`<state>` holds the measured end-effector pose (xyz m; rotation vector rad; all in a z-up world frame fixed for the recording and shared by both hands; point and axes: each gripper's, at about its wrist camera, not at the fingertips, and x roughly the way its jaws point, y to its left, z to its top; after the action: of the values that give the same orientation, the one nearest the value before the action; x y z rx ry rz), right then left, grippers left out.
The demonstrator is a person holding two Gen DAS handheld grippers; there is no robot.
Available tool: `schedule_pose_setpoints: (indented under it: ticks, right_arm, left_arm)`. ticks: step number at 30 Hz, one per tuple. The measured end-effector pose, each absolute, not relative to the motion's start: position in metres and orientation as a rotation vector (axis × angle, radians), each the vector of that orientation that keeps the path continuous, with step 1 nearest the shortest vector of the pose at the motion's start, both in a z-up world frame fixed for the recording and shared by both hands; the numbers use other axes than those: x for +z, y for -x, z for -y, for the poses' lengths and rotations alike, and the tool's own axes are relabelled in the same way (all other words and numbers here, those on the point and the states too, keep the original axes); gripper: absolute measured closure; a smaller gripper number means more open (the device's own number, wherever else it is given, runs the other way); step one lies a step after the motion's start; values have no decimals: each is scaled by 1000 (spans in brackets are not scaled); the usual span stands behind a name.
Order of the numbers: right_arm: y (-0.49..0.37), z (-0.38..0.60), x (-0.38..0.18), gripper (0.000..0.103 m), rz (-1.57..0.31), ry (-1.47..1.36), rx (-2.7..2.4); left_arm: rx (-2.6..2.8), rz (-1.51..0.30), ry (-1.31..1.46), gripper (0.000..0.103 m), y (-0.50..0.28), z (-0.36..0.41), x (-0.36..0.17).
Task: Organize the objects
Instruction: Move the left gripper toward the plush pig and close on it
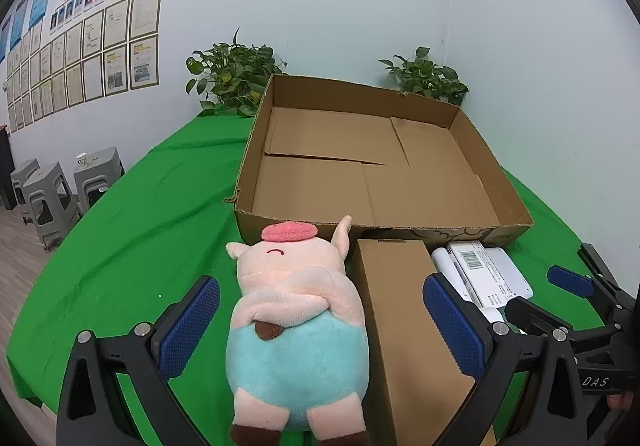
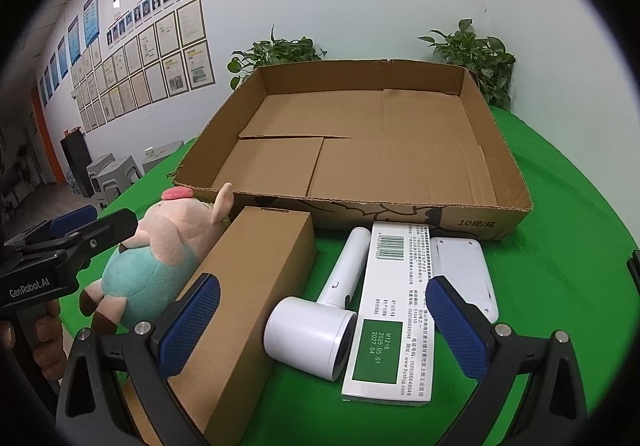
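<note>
A shallow cardboard tray (image 1: 472,149) sits on the green cloth (image 1: 152,230). In front lie a brown carton (image 2: 256,286), plush pig (image 1: 296,310) (between the left gripper's (image 1: 320,326) spread fingers) and hair dryer (image 2: 320,322), between the right gripper's (image 2: 322,326) spread fingers; nothing gripped.

The left hand-held gripper (image 2: 86,224), seen from the right wrist, bears "GenRobot.AI" on its black body. The right hand-held gripper (image 1: 560,292), seen from the left wrist, bears "DAS". The white carton (image 2: 394,310) carries a barcode, small print, and on its green patch "M1216", "2025.05.07", "2027.04". The cardboard tray's (image 2: 472,219) front wall reads "10", then two characters.
</note>
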<state>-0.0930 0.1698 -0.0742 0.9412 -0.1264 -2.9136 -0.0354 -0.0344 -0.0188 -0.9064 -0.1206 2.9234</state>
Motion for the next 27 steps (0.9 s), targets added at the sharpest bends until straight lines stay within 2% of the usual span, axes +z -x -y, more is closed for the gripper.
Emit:
schedule_pose_setpoints:
  ticks: [27]
  right_arm:
    - [94,-166,-81,1,119,-966,-2879]
  left_arm:
    - [2855,197,963,0,37,50,-26]
